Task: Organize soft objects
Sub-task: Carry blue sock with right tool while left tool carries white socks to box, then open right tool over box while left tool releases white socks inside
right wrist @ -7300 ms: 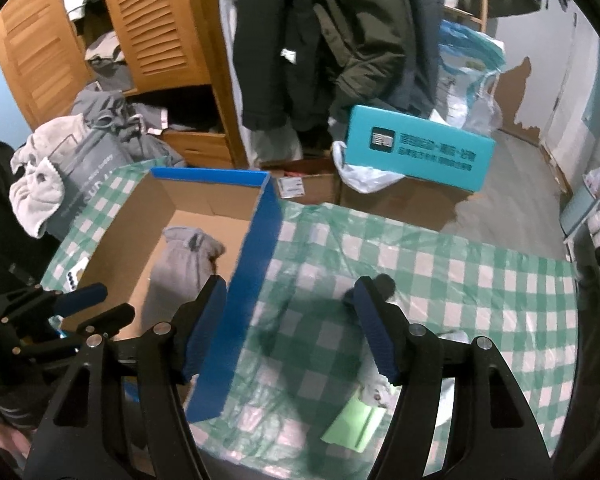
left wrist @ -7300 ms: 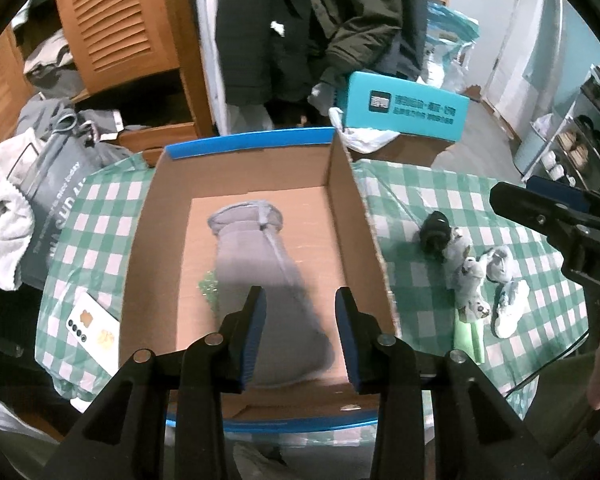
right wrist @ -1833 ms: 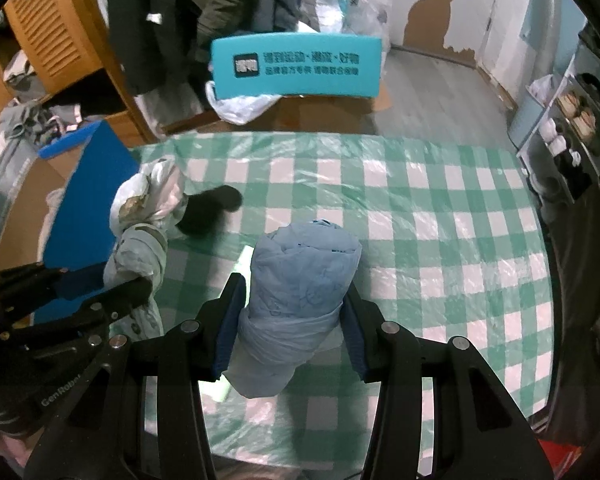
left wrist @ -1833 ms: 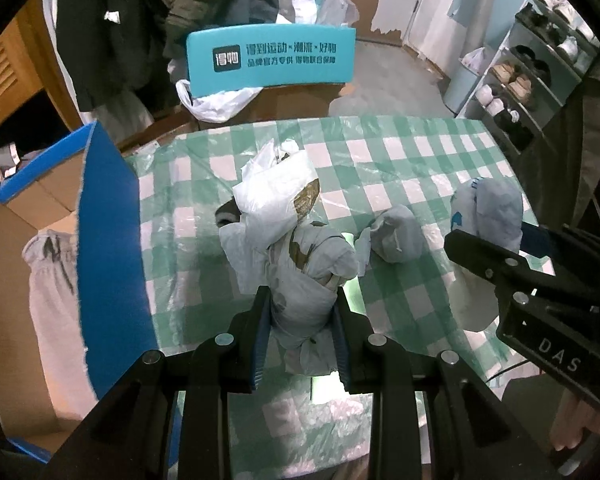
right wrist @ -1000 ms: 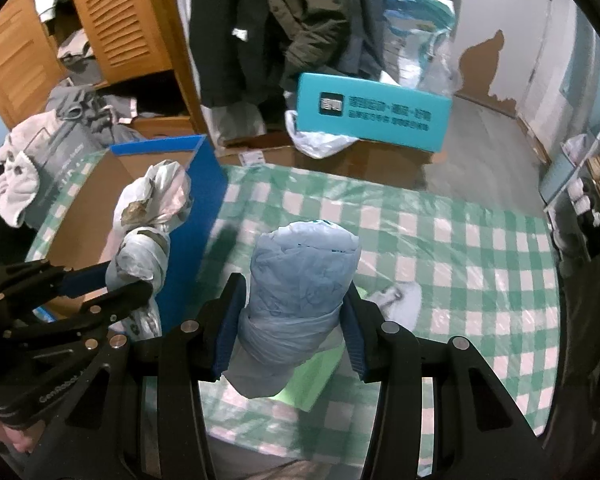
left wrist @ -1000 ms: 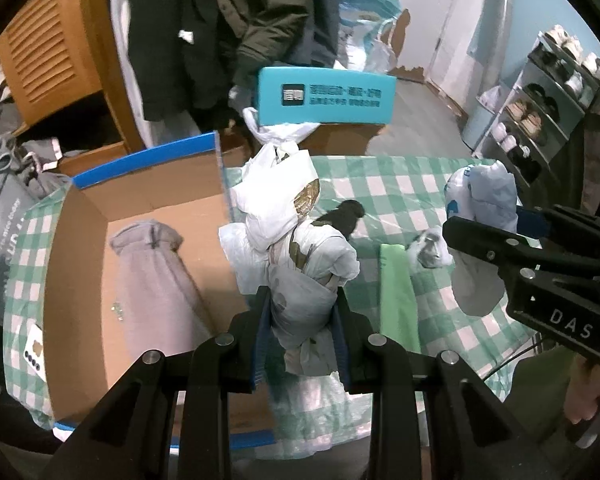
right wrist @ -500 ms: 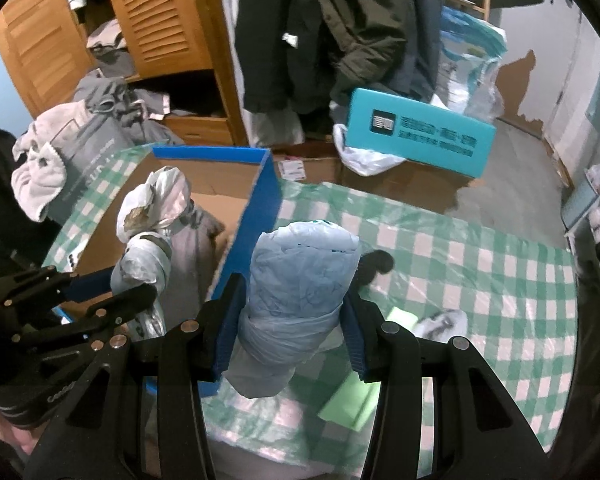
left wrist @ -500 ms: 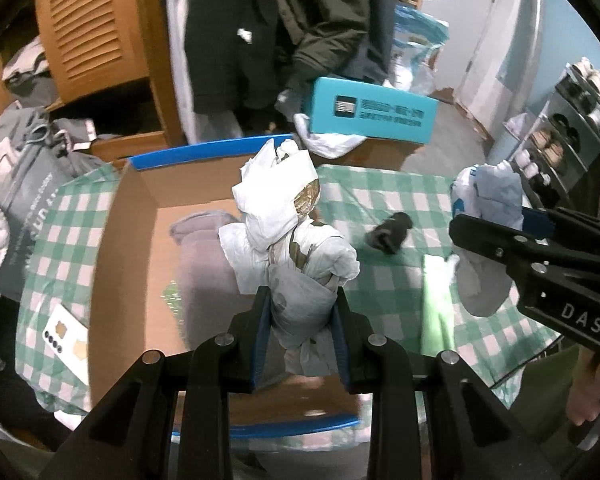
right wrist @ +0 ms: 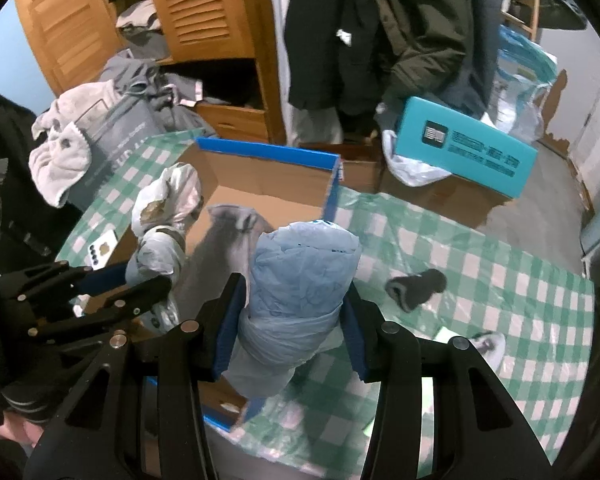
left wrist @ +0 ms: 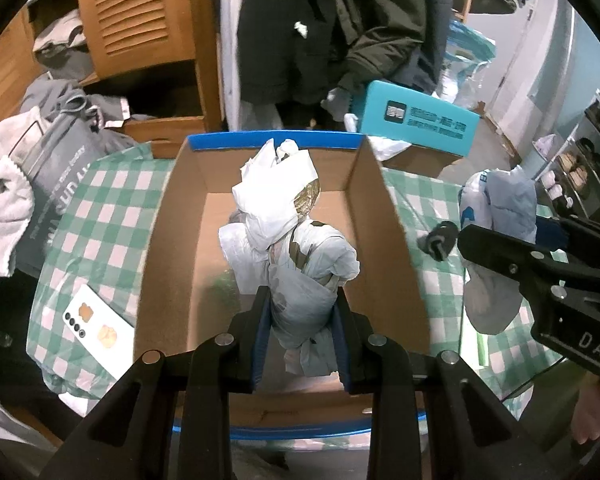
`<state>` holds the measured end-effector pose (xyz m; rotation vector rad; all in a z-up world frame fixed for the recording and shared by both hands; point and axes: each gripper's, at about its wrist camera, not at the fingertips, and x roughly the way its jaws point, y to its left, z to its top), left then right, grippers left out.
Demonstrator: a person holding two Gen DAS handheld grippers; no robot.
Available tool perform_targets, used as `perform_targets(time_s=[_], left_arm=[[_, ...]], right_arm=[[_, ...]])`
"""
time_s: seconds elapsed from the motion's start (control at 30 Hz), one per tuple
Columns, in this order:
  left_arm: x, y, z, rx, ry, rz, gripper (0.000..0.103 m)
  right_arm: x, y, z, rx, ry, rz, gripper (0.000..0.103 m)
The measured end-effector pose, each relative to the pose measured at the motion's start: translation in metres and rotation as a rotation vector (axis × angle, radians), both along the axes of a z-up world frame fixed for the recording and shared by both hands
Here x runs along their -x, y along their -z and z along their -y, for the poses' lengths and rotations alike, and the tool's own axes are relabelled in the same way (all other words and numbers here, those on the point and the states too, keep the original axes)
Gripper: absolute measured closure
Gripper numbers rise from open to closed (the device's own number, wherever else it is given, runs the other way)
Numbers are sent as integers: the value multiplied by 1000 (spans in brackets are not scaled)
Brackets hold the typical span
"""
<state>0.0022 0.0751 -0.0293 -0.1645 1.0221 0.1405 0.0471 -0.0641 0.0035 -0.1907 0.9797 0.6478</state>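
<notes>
The left claw (left wrist: pixel 300 334) is squeezing a white bundle (left wrist: pixel 286 232), standing tall over the middle of the box (left wrist: pixel 172 216), so it probably only needs lowering, while the right claw (right wrist: pixel 290 330) is gripping a blue bundle (right wrist: pixel 300 284) beside the box's right wall.

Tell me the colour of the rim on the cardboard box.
Blue. The cardboard box has a blue rim along its top edge, clearest in the left wrist view.
</notes>
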Motion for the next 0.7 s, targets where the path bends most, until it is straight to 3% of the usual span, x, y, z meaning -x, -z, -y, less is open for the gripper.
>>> perform_targets(time_s=[0.53, 0.67, 0.7], left_arm=[[3, 19, -32, 17, -90, -59, 74], [3, 19, -33, 18, -100, -62, 68], [3, 19, -33, 16, -100, -61, 62]], right_arm=[[2, 15, -42, 21, -72, -54, 56], [-1, 21, -41, 25, -63, -70, 54], [-1, 21, -40, 27, -60, -71, 52]])
